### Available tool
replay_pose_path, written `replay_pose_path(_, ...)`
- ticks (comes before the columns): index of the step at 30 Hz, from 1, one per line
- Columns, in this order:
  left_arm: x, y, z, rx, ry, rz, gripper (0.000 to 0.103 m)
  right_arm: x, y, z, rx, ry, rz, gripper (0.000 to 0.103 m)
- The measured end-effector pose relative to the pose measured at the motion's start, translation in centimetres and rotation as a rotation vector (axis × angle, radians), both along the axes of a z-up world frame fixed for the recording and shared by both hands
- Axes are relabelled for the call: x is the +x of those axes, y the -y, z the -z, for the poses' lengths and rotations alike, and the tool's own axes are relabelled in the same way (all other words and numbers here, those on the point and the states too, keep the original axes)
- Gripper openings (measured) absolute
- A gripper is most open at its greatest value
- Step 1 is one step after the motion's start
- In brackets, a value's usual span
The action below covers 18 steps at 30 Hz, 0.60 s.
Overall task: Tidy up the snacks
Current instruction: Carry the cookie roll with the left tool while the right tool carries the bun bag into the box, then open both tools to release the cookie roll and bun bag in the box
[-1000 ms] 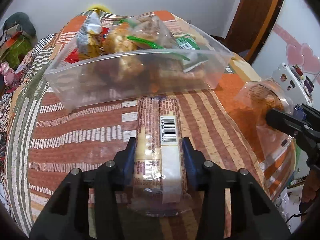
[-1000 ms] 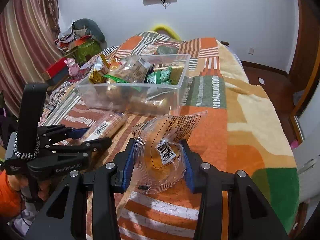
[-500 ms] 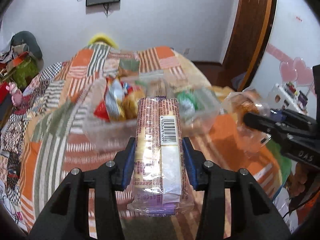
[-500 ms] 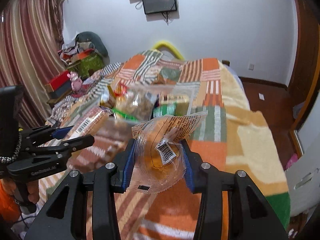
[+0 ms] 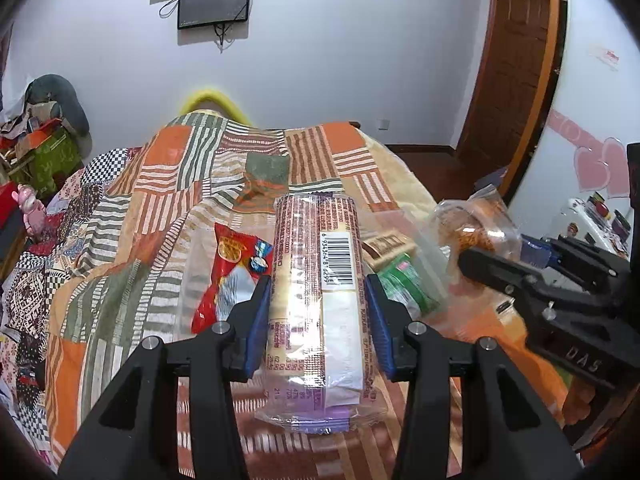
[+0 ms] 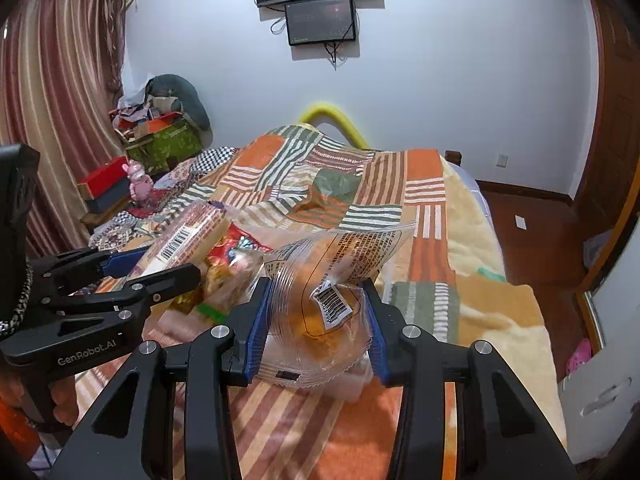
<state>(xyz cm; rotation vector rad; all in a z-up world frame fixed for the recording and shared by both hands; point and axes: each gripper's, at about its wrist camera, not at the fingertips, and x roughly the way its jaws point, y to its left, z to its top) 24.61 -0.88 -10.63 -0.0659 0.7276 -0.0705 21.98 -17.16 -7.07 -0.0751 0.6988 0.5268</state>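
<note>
Jaws clamp biscuit pack (image 5: 318, 300), pastry bag (image 6: 320, 300)

Not much room ahead. Left gripper (image 5: 316, 312) has a long cracker pack (image 5: 316, 280) filling the gap btwn its fingers, w/ a red snack bag (image 5: 228, 276) just ahead-left and a green packet (image 5: 404, 284) ahead-right. Right gripper (image 6: 316, 320) is clamped on a clear bun bag (image 6: 328, 280), and the two grippers sit near each other, snacks piled in btwn. Far side of the patchwork blanket (image 6: 500, 320) is open, plenty of space to pass there.
</note>
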Motion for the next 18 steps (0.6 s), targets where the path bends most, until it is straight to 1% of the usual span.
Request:
replay_pose_path(3, 1.7, -0.7, 0.9, 0.005, -0.015, -0.032, 0.045, 1.0, -0.8, 0.8, -0.013, -0.011, -0.002, 0.039)
replay_pose_path(5, 2.7, -1.1, 1.6, -0.007, -0.033, -0.048, 0.045, 1.6, -1.3, 1.4, -0.018, -0.023, -0.007, 0.039)
replay_pose_path(8, 3.9, -1.3, 2.6, -0.013, -0.053, -0.056, 0.045, 2.2, -1.8, 2.2, -0.040, -0.041, -0.018, 0.039)
replay_pose_path(11, 4.4, -1.1, 3.1, 0.003, -0.059, -0.065, 0.045, 2.5, -2.3, 3.1, -0.064, -0.065, -0.031, 0.040)
replay_pose_path(14, 4.3, -1.0, 3.2, 0.019, -0.044, -0.076, 0.046, 2.5, -2.4, 3.7, -0.100, -0.080, -0.035, 0.043)
replay_pose_path(16, 4.2, -0.8, 3.0, 0.029, -0.042, -0.066, 0.050, 2.0, -2.2, 3.4, -0.102, -0.073, -0.030, 0.044)
replay_pose_path(18, 3.8, -0.8, 2.6, 0.031, -0.037, -0.057, 0.052, 1.8, -1.9, 2.9, -0.109, -0.072, -0.023, 0.047)
